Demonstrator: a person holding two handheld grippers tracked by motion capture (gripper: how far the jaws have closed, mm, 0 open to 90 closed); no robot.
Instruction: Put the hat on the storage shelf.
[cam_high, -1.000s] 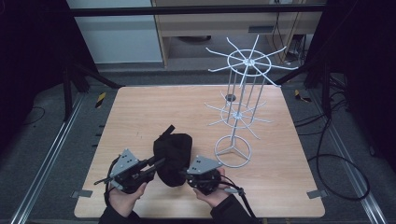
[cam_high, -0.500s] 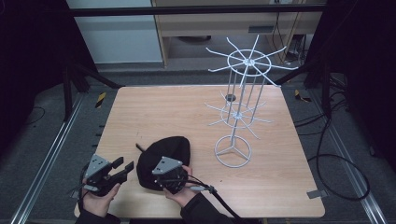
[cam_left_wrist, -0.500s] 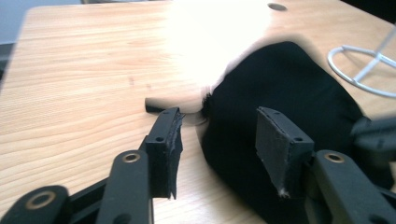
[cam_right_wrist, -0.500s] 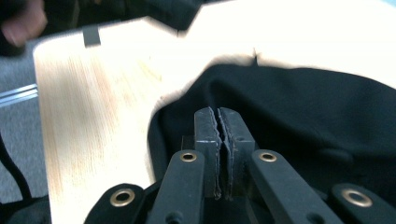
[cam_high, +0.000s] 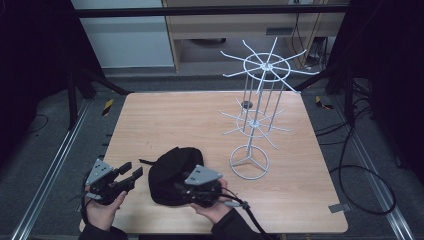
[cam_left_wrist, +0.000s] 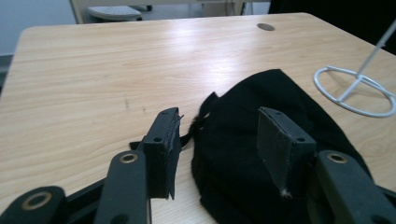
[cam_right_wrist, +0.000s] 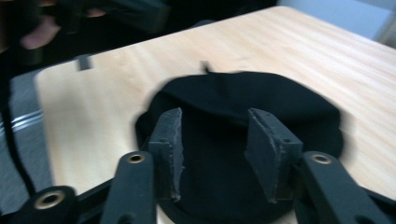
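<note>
A black cap (cam_high: 172, 172) lies on the wooden counter (cam_high: 200, 120) near its front edge, left of the white wire rack (cam_high: 252, 117). The left hand-held gripper (cam_high: 131, 172) stands just beside the cap with jaws apart, holding nothing. The right hand-held gripper (cam_right_wrist: 212, 135) is over the cap; its jaws have just been opening and do not press the cloth.

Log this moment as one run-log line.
left gripper: open, jaws just opened, beside black cap | right gripper: open, jaws just opened, above cap | cap: flat on table | wire rack: upright, bare
</note>
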